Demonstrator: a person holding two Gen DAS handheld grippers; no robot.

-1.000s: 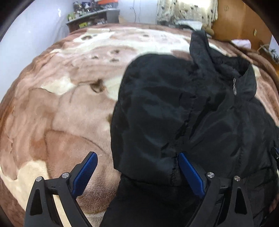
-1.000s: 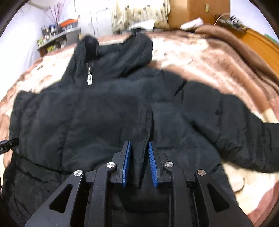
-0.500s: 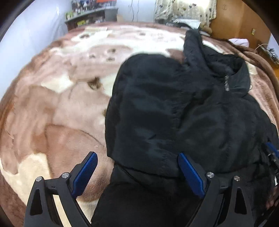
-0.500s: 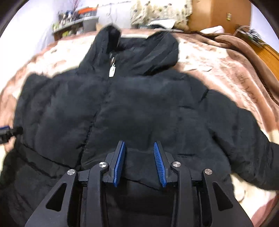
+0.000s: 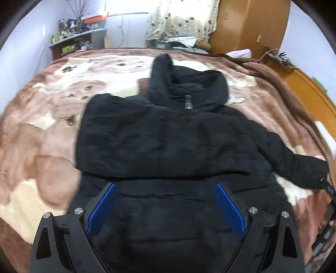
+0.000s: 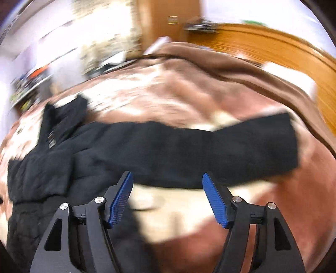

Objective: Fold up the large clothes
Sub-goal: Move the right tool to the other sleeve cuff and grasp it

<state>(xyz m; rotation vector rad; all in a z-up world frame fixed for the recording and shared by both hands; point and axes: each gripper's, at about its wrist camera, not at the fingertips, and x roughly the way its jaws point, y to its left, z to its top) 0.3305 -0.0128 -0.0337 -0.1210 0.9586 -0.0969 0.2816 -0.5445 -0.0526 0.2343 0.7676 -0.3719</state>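
A black hooded puffer jacket (image 5: 168,142) lies flat on a brown and cream blanket (image 5: 42,130), hood toward the far end. Its left sleeve is folded across the chest. Its right sleeve (image 6: 241,147) stretches out sideways over the blanket. My left gripper (image 5: 166,201) hovers open above the jacket's lower body, nothing between its blue pads. My right gripper (image 6: 168,191) hangs over the blanket just in front of the outstretched sleeve. Its jaws are opening and nothing is between them. The right wrist view is blurred by motion.
The blanket (image 6: 189,94) covers a wide bed. A cluttered shelf (image 5: 79,40) stands at the far left, curtains (image 5: 180,19) at the back and a wooden wardrobe (image 5: 247,25) at the far right. A wooden bed frame (image 6: 273,48) runs along the right side.
The right gripper let go of the jacket's front, spread its jaws and swung right toward the outstretched sleeve. The left gripper pulled back and rose, so the whole jacket now shows.
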